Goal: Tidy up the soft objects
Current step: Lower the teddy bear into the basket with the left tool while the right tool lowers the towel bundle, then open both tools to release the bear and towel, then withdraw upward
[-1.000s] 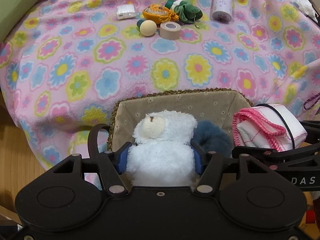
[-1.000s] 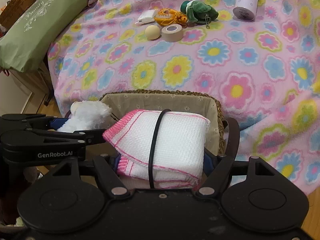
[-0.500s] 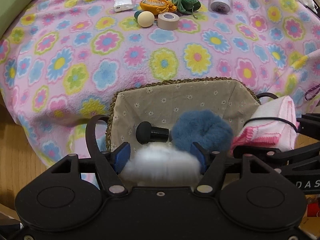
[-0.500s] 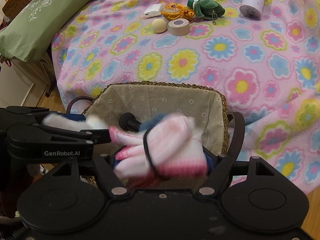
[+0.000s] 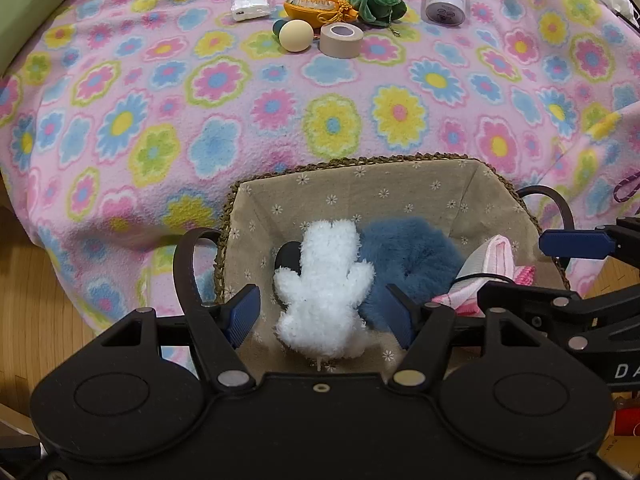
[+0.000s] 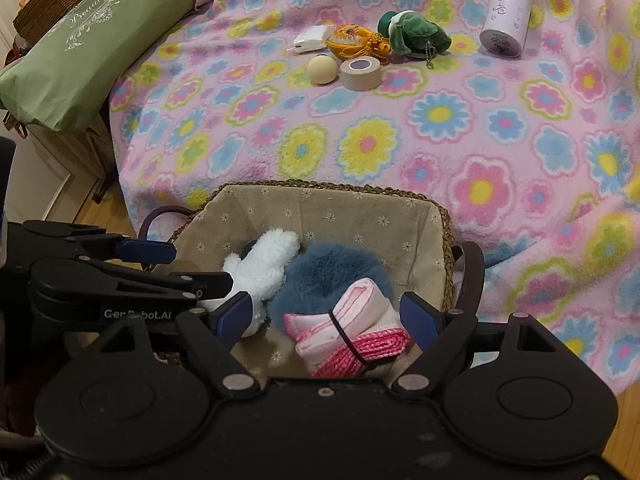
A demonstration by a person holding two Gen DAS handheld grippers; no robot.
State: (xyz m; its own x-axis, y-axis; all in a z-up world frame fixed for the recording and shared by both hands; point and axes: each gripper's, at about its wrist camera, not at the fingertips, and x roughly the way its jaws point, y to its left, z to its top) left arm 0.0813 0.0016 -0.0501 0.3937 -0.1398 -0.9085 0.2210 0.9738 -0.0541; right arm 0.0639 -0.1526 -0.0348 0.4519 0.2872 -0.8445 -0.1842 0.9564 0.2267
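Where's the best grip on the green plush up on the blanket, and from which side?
Probably the green plush across its bulky middle, from above. It lies flat on the blanket, and the orange pouch crowds its left end, so keep the jaws off that side and off the dangling keychain.

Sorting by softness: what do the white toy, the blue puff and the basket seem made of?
White toy: curly plush, probably synthetic fleece.
Blue puff: long matte faux fur, it seems.
Basket: braided straw-like rim, beige flower-print cloth lining.
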